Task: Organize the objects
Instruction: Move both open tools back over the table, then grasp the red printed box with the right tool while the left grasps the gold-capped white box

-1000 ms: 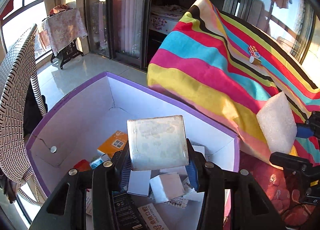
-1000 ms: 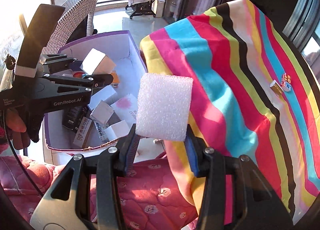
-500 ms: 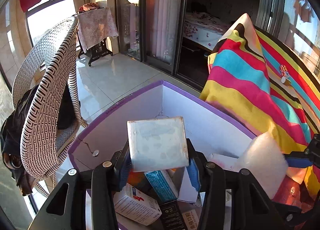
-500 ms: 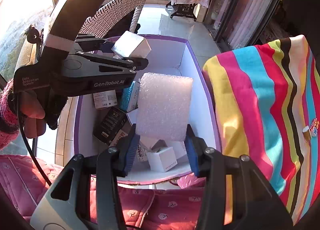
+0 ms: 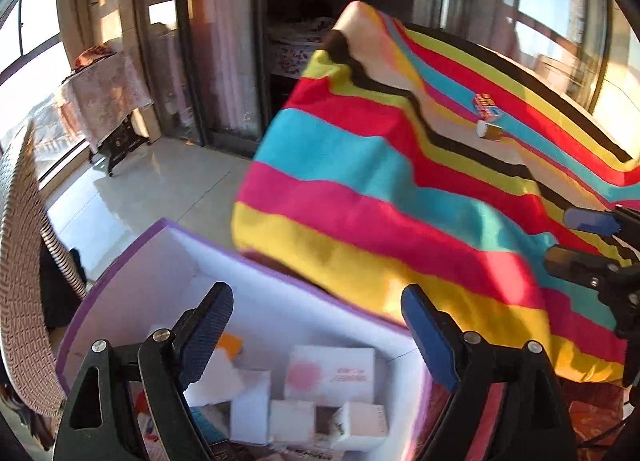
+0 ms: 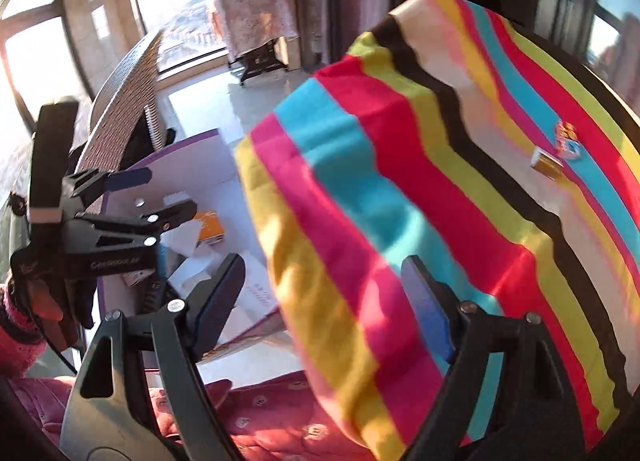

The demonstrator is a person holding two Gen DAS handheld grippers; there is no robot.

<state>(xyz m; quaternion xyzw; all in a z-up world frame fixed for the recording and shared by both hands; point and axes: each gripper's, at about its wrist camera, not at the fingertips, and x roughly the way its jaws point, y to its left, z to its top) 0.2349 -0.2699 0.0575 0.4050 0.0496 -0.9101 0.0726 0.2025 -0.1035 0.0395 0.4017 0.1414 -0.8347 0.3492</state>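
boxes (image 5: 330,375) below left hand-held gripper (image 5: 316,325), bin (image 5: 120,261)

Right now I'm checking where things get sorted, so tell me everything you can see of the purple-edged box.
The box is an open-topped carton with white inner walls and a purple rim, apparently cardboard, upright on the floor. It holds a jumble of small white cartons and an orange packet. The striped cloth hangs beside its far wall; a woven chair stands on its other side.

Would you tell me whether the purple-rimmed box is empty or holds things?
It holds things: several small white cartons lie inside the purple-rimmed box, plus an orange one.
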